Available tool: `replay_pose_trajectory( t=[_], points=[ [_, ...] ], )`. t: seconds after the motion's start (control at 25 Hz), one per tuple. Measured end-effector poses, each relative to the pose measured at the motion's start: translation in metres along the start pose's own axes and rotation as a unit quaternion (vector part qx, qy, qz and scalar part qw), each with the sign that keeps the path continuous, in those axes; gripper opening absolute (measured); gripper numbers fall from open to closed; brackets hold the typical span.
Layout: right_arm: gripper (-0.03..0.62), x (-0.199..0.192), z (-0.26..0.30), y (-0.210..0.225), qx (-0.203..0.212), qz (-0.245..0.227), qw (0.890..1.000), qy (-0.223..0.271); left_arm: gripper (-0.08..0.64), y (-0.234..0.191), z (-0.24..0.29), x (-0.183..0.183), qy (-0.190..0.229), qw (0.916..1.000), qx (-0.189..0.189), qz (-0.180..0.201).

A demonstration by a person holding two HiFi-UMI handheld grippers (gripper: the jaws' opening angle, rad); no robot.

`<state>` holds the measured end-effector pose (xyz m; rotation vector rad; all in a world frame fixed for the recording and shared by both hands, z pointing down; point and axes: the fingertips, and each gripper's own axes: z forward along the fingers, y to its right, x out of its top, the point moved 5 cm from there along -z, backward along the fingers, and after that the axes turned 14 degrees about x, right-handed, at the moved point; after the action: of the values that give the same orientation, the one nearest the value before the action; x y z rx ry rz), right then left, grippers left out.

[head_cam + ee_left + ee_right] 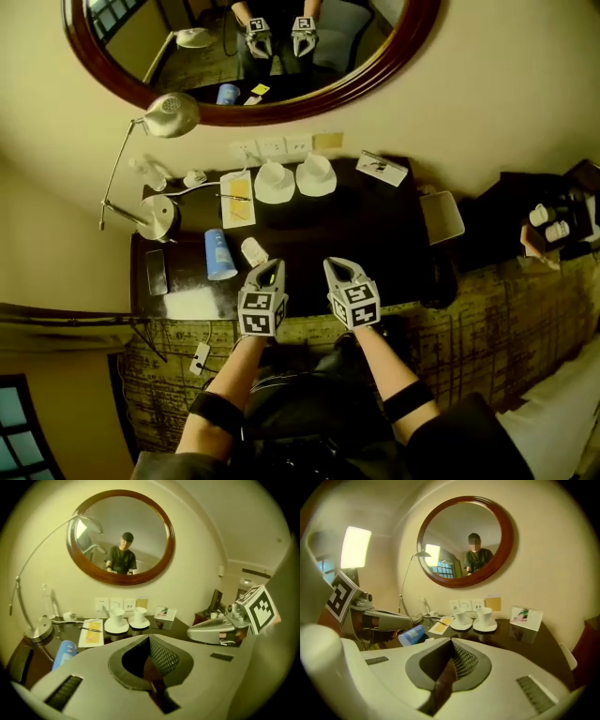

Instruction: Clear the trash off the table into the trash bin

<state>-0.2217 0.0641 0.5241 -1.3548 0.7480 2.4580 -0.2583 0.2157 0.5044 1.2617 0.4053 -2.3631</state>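
A blue paper cup (219,253) lies on its side on the dark desk (375,234), with a crumpled white scrap (254,251) just right of it. Both show left of the jaws in the gripper views: the blue cup (65,651) and the blue cup (412,634). My left gripper (271,269) hovers over the desk's near edge, just below the scrap, shut and empty. My right gripper (339,267) is beside it, also shut with nothing in it. In their own views the left gripper (149,637) and right gripper (451,641) have jaws pressed together.
Two white cups on saucers (294,178), a notepad with pen (237,198), a picture card (382,168), a phone (157,272), a clear bottle (150,173) and a desk lamp (157,214) stand on the desk. A pale bin-like box (442,217) sits off its right end. An oval mirror (375,66) hangs above.
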Motion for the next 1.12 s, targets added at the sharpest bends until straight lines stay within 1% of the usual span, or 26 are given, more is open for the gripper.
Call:
replay_pose_trajectory(
  t=[0.12, 0.2, 0.28, 0.48, 0.64, 0.76, 0.84, 1.0, 1.12],
  points=[
    [0.000, 0.015, 0.037, -0.038, 0.050, -0.024, 0.998, -0.015, 0.005, -0.047, -0.020, -0.005, 0.009, 0.9986, 0.048, -0.020],
    [0.000, 0.021, 0.054, -0.057, 0.070, -0.034, 0.997, -0.020, 0.005, -0.073, -0.031, -0.009, 0.014, 0.9970, 0.070, -0.029],
    [0.000, 0.024, 0.065, -0.072, 0.083, -0.041, 0.995, -0.026, 0.005, -0.091, -0.039, -0.013, 0.017, 0.9958, 0.082, -0.037],
    [0.000, 0.021, 0.075, -0.091, 0.092, -0.053, 0.993, -0.044, 0.005, -0.105, -0.048, -0.013, 0.019, 0.9963, 0.077, -0.033],
    [0.000, 0.015, 0.078, -0.095, 0.090, -0.056, 0.993, -0.054, 0.005, -0.105, -0.047, -0.020, 0.016, 0.9967, 0.068, -0.041],
    [0.000, 0.009, 0.084, -0.093, 0.084, -0.057, 0.993, -0.065, 0.005, -0.105, -0.047, -0.027, 0.009, 0.9968, 0.068, -0.042],
    [0.032, 0.001, 0.093, -0.090, 0.075, -0.059, 0.992, -0.083, 0.005, -0.105, -0.045, -0.031, 0.004, 0.9968, 0.069, -0.040],
    [0.042, -0.011, 0.124, -0.078, 0.064, -0.071, 0.988, -0.124, 0.005, -0.114, -0.039, -0.034, 0.007, 0.9968, 0.074, -0.029],
    [0.139, -0.017, 0.154, -0.068, 0.067, -0.075, 0.984, -0.148, 0.005, -0.120, -0.034, -0.037, 0.005, 0.9970, 0.072, -0.029]
  ],
)
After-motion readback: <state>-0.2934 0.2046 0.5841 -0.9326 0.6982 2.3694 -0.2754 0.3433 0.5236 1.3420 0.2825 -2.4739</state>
